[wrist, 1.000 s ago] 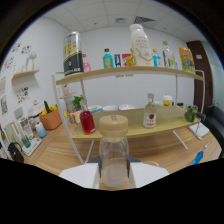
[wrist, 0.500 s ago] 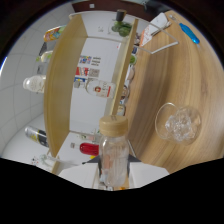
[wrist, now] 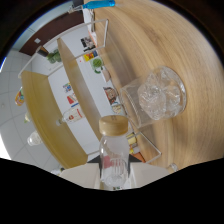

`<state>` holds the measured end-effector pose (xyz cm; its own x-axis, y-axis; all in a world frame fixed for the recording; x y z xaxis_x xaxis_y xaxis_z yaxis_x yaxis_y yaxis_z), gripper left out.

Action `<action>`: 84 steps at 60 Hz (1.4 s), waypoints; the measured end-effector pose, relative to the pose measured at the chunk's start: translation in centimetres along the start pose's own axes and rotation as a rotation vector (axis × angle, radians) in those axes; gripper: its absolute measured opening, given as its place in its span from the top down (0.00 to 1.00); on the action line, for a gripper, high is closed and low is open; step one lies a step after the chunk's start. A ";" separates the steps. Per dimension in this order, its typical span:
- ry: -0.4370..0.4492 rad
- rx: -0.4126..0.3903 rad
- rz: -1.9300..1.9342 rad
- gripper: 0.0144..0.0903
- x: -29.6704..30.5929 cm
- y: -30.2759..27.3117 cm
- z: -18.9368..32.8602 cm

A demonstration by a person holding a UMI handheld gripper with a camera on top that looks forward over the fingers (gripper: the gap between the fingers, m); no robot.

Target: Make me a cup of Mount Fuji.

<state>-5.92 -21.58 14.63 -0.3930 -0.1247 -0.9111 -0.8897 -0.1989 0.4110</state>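
Wooden tabletop (wrist: 165, 55) w/ tilted shelving behind, whole view rolled over. Nearest: gripper (wrist: 113, 176) clamped on clear bottle (wrist: 113, 157), wooden cap, long axis pointing fwd. Just beyond, up and to the side of the cap: glass of ice (wrist: 161, 95). Bottle mouth needs to come over that rim to pour.

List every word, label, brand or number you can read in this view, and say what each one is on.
No text is legible here.
Bottles and cartons on the light wooden shelf unit: coloured labels, all too small and blurred to read.
Clear glass bottle with a tan wooden lid, held in the claw: no label visible.
Clear glass of ice on the wooden table: no markings.
Blue tool beyond it: no readable print.
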 end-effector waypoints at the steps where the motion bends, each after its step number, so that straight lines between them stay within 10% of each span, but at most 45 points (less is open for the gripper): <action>1: 0.003 -0.005 -0.002 0.67 0.1 0.0 0.0; 27: 0.102 -0.015 -1.038 0.67 -4.9 3.9 0.1; 43: 0.321 -0.028 -1.751 0.67 2.5 2.2 2.0; 84: 0.466 -0.157 -1.910 0.63 10.4 0.5 1.4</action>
<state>-10.77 -21.56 5.33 0.9921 0.1229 -0.0256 0.0293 -0.4258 -0.9044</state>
